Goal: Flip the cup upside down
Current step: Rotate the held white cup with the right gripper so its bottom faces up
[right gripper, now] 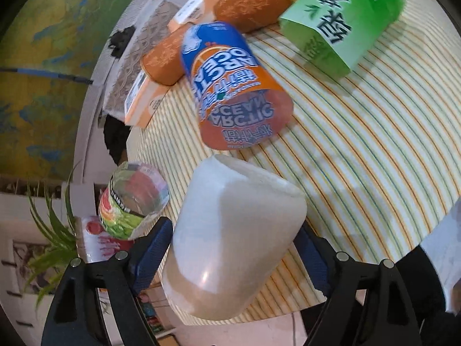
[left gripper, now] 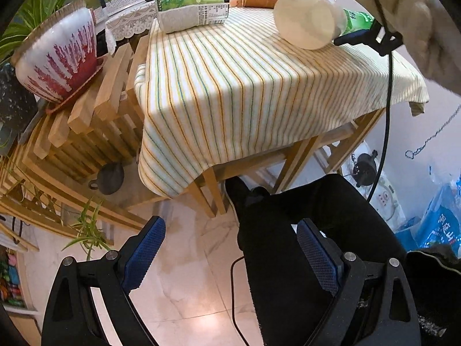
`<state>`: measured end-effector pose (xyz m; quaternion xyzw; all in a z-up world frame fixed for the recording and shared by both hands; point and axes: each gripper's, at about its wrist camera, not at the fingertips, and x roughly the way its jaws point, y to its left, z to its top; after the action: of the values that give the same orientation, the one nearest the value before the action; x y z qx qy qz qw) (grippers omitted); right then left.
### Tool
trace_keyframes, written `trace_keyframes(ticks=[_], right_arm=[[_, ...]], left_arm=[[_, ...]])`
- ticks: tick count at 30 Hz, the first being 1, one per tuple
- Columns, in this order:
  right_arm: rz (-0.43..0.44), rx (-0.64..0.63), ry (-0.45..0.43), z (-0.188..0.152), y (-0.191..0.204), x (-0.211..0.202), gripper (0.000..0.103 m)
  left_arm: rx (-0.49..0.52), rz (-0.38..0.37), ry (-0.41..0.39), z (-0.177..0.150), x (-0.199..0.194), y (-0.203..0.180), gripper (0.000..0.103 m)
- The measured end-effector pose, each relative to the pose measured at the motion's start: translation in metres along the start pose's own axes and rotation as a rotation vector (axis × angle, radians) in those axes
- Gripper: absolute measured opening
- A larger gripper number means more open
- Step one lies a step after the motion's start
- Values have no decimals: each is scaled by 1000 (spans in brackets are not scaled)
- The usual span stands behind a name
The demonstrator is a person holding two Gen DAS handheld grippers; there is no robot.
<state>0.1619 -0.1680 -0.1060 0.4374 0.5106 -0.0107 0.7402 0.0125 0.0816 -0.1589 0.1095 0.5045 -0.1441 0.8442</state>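
The right gripper (right gripper: 236, 248) clamps the white cup (right gripper: 233, 239), tilted above the striped tablecloth (right gripper: 360, 155). At 12 o'clock lies an "ARCTIC OCEAN" can (right gripper: 230, 86); beyond, a green carton (right gripper: 343, 20), its writing partly cropped. The left gripper (left gripper: 230, 256) gapes wide, empty.

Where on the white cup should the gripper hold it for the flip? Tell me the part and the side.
Grip the white cup across its mid side wall, as the right gripper does now, coming from the table's near edge: the smooth tapered wall sits between both pads, leaving rim and base free.
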Motion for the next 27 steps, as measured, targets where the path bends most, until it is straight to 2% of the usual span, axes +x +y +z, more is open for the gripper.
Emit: trace_keyframes(ticks=[7, 15, 20, 25, 27], right_arm=[[27, -150, -11, -9, -2, -14, 80], [22, -384, -96, -24, 3, -38, 79], [14, -518, -143, -30, 9, -50, 79], [29, -653, -202, -30, 11, -66, 78], [34, -720, -251, -33, 11, -72, 78]], left_arm=[[-60, -25, -55, 16, -15, -1, 94], [-110, -1, -172, 50, -40, -15, 95], [-151, -21, -244, 72, -55, -24, 95], [-171, -8, -289, 88, -61, -32, 95], [-172, -1, -293, 93, -60, -35, 95]])
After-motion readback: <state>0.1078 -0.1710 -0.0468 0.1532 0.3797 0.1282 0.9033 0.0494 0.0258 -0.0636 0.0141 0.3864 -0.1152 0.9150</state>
